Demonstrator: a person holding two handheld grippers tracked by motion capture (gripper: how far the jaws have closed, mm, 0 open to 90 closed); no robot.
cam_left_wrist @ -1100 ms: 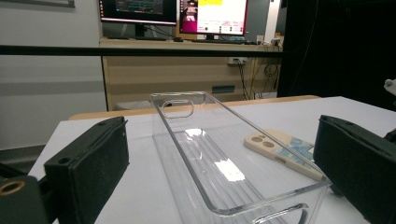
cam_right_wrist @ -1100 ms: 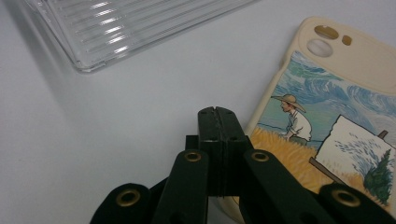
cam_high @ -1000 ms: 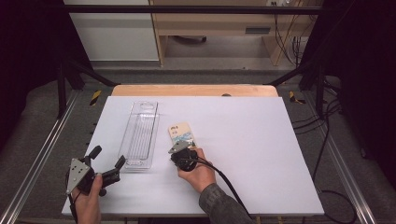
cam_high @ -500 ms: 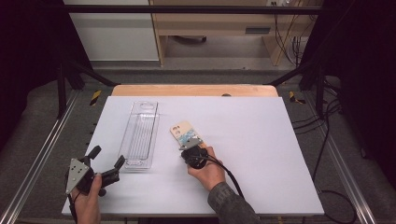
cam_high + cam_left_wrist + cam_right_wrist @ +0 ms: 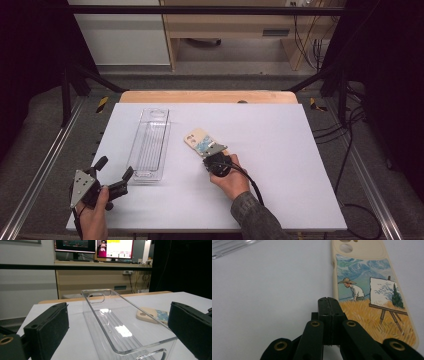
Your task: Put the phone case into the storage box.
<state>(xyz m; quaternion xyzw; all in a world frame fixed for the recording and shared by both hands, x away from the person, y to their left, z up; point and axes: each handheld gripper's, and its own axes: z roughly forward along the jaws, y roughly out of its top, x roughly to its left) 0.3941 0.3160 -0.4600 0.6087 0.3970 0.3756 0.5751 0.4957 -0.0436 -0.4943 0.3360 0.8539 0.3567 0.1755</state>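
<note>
A cream phone case [image 5: 196,139] printed with a painter in a wheat field lies flat near the middle of the white table [image 5: 280,150]. My right gripper [image 5: 210,151] sits at its near end, jaws pressed together with nothing between them. In the right gripper view the shut right gripper [image 5: 328,300] rests low over the table along the phone case's [image 5: 372,290] left edge. A clear plastic bin [image 5: 150,145] lies lengthwise to the left. My left gripper [image 5: 114,170] hovers open at the bin's near end. In the left gripper view the left gripper [image 5: 117,325] frames the bin [image 5: 100,315], with the case [image 5: 151,315] beyond.
A wooden board [image 5: 207,96] edges the table's far side, with a cabinet and a shelf behind it. Metal rails [image 5: 45,165] run along both sides. Cables [image 5: 350,150] hang at the right. Monitors [image 5: 95,245] stand in the background.
My right hand has slid to the right along the phone case's near end, and the case looks slightly turned. The left hand and the bin have stayed put.
</note>
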